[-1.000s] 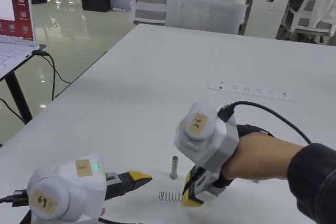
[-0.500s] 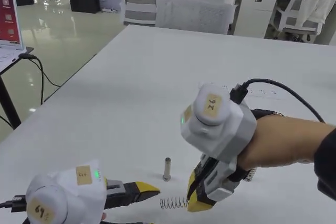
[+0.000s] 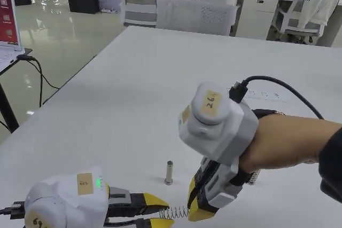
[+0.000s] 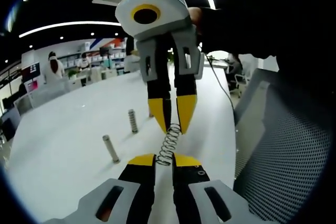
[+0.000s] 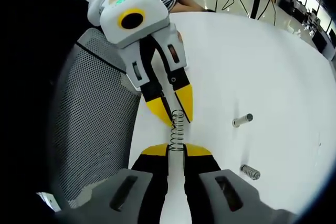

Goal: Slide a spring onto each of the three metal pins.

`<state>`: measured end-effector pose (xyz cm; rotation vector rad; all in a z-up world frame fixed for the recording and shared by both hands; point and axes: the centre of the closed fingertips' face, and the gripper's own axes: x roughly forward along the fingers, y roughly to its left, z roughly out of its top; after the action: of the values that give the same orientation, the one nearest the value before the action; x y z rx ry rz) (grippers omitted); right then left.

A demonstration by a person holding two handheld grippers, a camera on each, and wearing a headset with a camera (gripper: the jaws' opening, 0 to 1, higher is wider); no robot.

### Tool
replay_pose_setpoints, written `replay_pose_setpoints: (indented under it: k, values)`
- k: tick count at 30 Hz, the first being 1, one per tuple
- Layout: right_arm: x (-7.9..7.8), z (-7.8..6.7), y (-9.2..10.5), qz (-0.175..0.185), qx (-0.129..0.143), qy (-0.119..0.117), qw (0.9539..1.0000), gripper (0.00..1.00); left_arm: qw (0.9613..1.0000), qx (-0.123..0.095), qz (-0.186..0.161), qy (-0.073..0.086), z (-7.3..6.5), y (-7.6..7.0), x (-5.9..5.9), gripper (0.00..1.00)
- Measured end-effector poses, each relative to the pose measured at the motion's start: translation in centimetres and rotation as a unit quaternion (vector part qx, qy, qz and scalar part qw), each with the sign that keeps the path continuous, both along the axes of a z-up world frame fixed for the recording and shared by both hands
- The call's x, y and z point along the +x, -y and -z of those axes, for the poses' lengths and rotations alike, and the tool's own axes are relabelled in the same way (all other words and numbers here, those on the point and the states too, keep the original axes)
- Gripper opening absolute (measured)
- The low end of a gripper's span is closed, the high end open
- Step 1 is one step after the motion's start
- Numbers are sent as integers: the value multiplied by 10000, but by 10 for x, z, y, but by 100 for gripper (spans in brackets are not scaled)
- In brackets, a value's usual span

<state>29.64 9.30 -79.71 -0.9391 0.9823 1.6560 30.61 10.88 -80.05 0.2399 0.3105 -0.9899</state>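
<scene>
**A:** What does the left gripper (image 4: 164, 160) have hold of?

**B:** One end of the spring (image 4: 169, 142). Its fingers (image 4: 140, 162) are drawn in to about the coil's width, and the end coil sits pinched between the yellow tips.

**A:** And the right gripper (image 5: 177, 151)?

**B:** It faces the left one tip to tip and clamps the other end. Its fingers (image 5: 153, 150) are nearly together, with just a slit between them where the wire sits.

**A:** So where is the spring?

**B:** It spans the short gap between the two pairs of tips, over the white table (image 3: 133, 89). That is just on the person's side of the bare pin (image 3: 169, 172), which stands upright.

**A:** Any other pin?

**B:** A sprung pin (image 5: 250, 171) stands to the right of the bare pin, with a coil around it.
</scene>
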Motion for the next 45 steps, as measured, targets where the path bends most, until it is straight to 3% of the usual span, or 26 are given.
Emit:
replay_pose_setpoints:
  k: [12,30,45]
  values:
    - [4,-18,-8,64,321,112,9994,8,9999,-92,-131,-53,-3,-1,3,3]
    - [-4,-40,-32,-240,750,416,9960,7,9997,-108,-195,-75,-7,0,1,3]
    - [-5,-35,-35,-507,692,589,9946,10,9996,-147,-204,-93,-9,0,2,3]
